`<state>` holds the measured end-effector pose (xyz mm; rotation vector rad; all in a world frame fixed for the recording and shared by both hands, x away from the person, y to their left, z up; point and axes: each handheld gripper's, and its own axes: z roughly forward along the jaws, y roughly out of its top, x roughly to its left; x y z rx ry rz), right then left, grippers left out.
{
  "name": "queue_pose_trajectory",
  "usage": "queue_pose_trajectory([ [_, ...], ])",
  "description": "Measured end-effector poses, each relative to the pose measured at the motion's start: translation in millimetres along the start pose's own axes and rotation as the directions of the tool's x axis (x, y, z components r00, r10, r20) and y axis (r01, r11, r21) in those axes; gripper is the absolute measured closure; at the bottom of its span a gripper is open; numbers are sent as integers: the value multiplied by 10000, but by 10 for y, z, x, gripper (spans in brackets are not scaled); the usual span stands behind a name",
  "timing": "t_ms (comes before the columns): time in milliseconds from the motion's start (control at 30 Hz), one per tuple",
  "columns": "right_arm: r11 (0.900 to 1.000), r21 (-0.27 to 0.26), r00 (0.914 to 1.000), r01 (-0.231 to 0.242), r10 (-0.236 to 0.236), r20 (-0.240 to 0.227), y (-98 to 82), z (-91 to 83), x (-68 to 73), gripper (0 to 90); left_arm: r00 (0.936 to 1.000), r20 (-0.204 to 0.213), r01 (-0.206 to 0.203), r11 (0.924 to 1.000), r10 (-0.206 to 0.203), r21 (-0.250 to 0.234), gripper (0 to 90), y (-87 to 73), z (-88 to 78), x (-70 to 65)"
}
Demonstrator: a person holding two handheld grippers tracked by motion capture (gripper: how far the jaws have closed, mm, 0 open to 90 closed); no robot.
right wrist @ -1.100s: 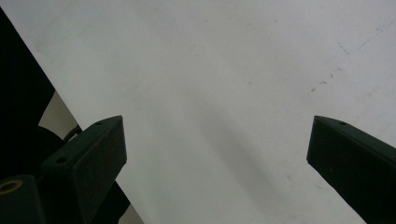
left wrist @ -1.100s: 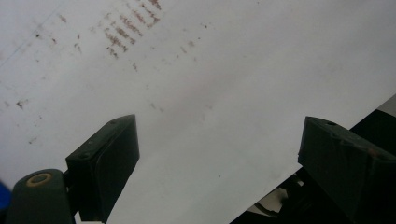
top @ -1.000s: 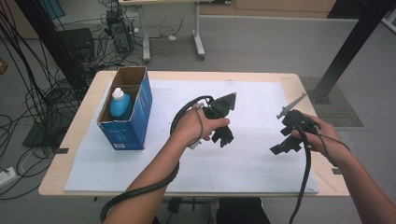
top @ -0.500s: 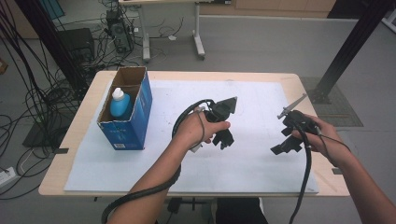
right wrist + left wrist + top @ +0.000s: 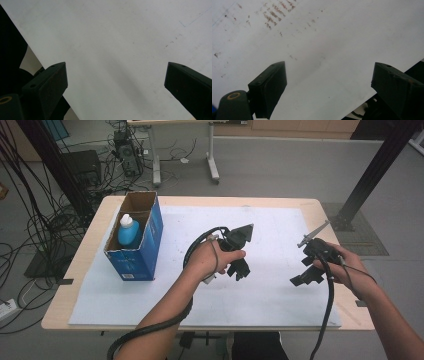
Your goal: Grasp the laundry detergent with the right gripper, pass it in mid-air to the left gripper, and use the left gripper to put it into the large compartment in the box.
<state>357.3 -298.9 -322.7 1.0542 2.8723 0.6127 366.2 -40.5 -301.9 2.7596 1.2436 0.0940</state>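
A blue bottle (image 5: 128, 231) with a white cap stands inside an open blue cardboard box (image 5: 136, 240) at the left of the tabletop (image 5: 90, 245), which is covered by a white sheet (image 5: 280, 230) flecked with small brown marks. Near the middle of the sheet, well apart from the box, the left hand-held gripper (image 5: 239, 268) points down with its jaws spread wide and nothing between them. The right hand-held gripper (image 5: 303, 277) hangs over the sheet's right part, jaws likewise wide and empty.
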Motion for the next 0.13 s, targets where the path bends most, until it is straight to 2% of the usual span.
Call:
queue_pose_trajectory([
  [133, 9999, -114, 10000, -6, 6, -19, -10, -22, 22, 46, 10000, -61, 68, 10000, -67, 58, 133, -12, 0, 14],
])
